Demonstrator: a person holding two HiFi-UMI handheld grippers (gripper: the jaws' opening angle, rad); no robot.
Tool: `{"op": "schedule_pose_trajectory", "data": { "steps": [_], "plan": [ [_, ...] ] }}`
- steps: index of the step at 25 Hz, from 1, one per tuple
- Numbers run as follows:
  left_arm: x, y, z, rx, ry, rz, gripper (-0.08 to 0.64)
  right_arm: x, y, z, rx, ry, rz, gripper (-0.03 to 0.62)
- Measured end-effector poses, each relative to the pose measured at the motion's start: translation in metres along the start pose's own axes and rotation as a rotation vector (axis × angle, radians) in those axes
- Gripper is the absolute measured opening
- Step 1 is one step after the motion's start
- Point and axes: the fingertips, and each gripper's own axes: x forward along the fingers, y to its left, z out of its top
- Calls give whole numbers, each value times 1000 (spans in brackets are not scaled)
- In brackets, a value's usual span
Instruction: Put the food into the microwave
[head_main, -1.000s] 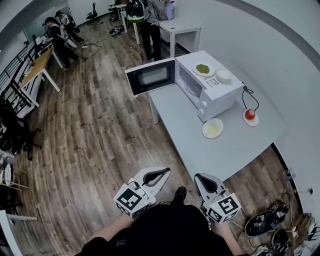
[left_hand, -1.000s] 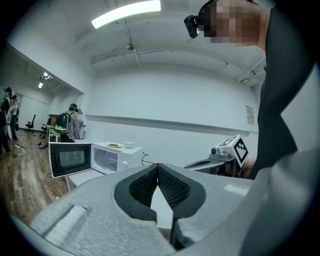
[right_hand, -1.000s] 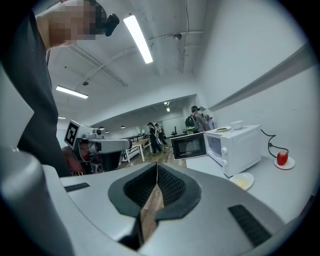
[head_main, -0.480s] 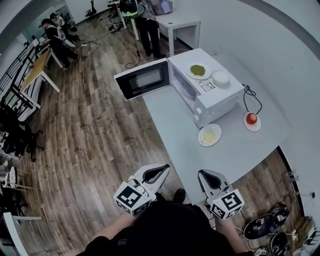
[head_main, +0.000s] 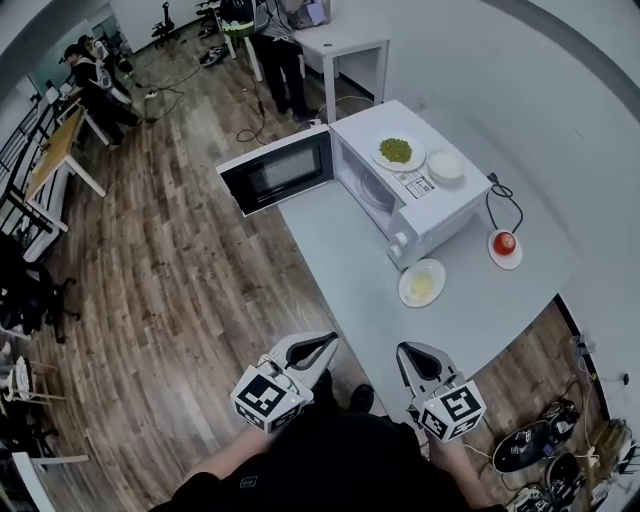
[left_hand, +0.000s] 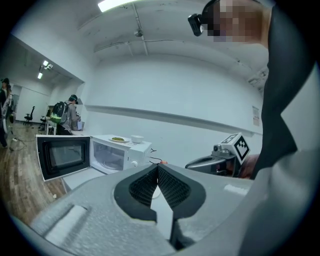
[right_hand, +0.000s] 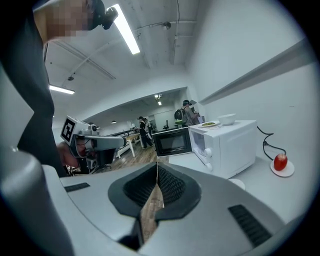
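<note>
Both grippers are held low at the near end of the table (head_main: 345, 255), not yet over it, and both are empty. The left gripper (head_main: 320, 349) has its jaws together, the ribbed pads meeting at the tips with nothing between them. The right gripper (head_main: 411, 353) has its jaws pressed shut in the same way and holds nothing.

The microwave (head_main: 425, 205) stands at the far end of the table, toward the right edge. Its door (head_main: 275, 172) is swung wide open to the left and hangs out past the table's left edge, so the cavity (head_main: 368, 182) faces left across the bare table.

Three foods are in sight:
- A plate of pale yellow food (head_main: 422, 282) sits on the table just beside the microwave's near corner.
- A red fruit on a saucer (head_main: 504, 245) lies near the right edge.
- A plate of green food (head_main: 397, 152) rests on top of the microwave, beside a white bowl (head_main: 445, 166).

The pale plate is the nearest food. It lies almost straight ahead of the right gripper and well off to the right of the left one, so the right hand looks better placed to take it. Being round, the plate has no long axis, and its near rim faces the jaws. From there it would have to travel left round the microwave's front corner to reach the opening.
</note>
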Motion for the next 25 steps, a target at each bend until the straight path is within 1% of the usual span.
{"op": "schedule_pose_trajectory", "data": {
  "steps": [3, 7, 10, 13, 17, 21, 25],
  "plan": [
    [2, 21, 6, 89, 14, -34, 8, 18, 1, 9, -2, 7, -44, 17],
    [5, 45, 12, 139, 17, -88, 8, 42, -1, 20, -22, 24, -99, 17],
    [15, 53, 11, 175, 34, -152, 8, 53, -7, 27, -42, 22, -149, 17],
    [30, 59, 9, 171, 35, -201, 8, 57, -21, 22, -61, 47, -200, 17],
    [48, 61, 7, 139, 42, -238, 8, 60, -41, 11, -35, 81, -231, 17],
    [70, 55, 5, 129, 45, -266, 8, 67, -56, 15, -62, 93, -199, 17],
    [98, 54, 0, 100, 45, -250, 8, 65, -72, 7, -100, 119, -176, 17]
  ]
}}
